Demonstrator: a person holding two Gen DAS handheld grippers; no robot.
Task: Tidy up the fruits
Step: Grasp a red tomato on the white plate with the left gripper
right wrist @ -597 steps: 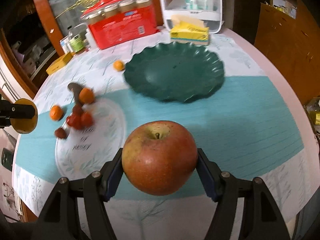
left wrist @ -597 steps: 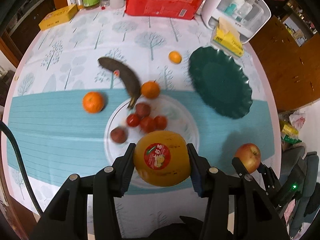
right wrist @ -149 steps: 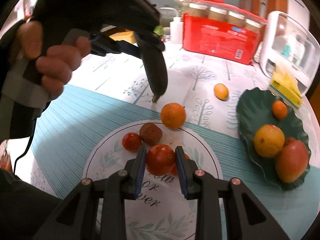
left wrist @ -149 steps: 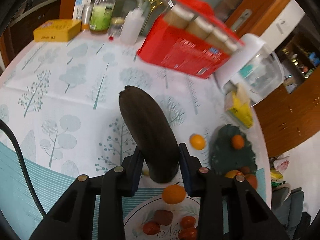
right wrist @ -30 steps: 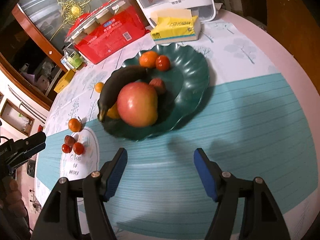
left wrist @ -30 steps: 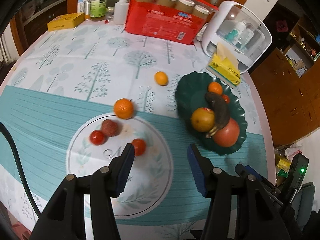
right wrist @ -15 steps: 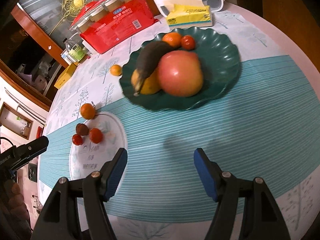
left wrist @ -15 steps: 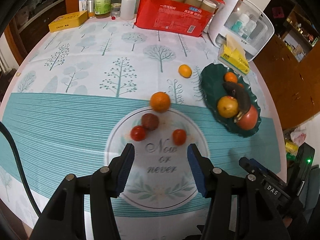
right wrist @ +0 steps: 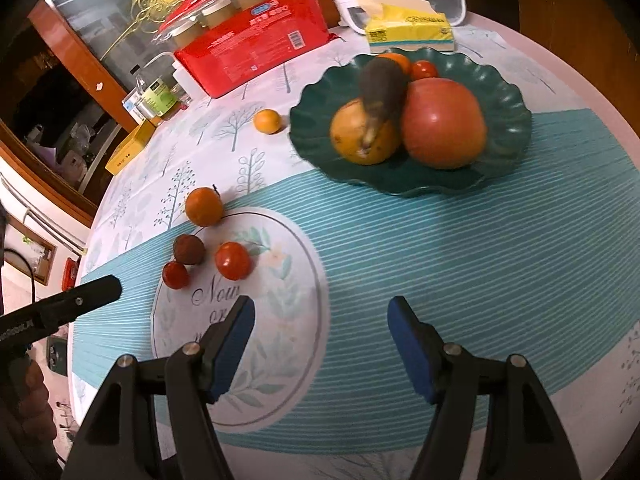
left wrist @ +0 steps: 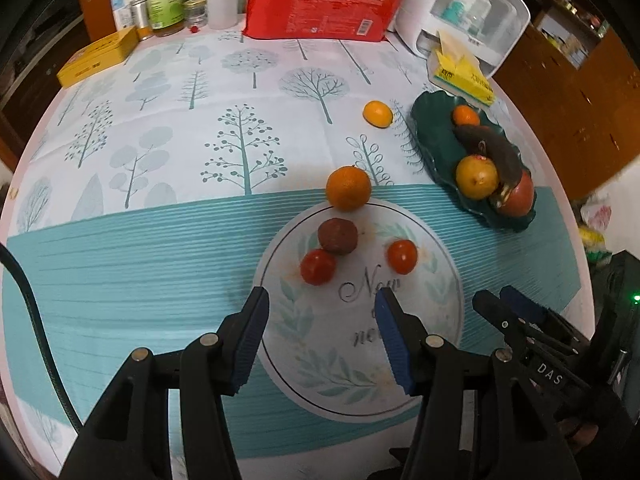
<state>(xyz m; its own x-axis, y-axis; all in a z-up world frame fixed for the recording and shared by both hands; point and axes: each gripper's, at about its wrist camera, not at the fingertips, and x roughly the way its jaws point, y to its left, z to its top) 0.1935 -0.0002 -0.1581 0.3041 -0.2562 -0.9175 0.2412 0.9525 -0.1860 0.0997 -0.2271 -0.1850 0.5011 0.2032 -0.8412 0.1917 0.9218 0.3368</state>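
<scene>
Fruits split between two places on the table (left wrist: 120, 240): some piled in the green scalloped plate (right wrist: 516, 120), some loose around the white round print (left wrist: 440, 280) on the tablecloth. In the plate, a big red apple (right wrist: 444, 124) touching a yellow round fruit (right wrist: 356, 136), a blackened banana (right wrist: 380, 88) lying over both, plus a small orange (right wrist: 400, 62) and a small tomato (right wrist: 425, 69) at the far rim. On the print, two red tomatoes (left wrist: 318, 266) (left wrist: 402, 256) and a dark brownish fruit (left wrist: 337, 236), the brown one touching the left tomato. Just off the print's far edge, a larger orange (left wrist: 348, 188); farther back, beside the plate, a small orange (left wrist: 377, 114) alone on the tree pattern. Left hand-held gripper (left wrist: 320, 332) over the near part of the print, blue pads apart, nothing between them. Right hand-held gripper (right wrist: 320, 340) over the striped teal band near the print's right edge, pads likewise apart and bare. At the back of the table, a red pack of jars (left wrist: 320, 4), a yellow tissue pack (left wrist: 460, 72), a white case (left wrist: 472, 4), bottles (left wrist: 164, 4) and a yellow box (left wrist: 96, 56).
</scene>
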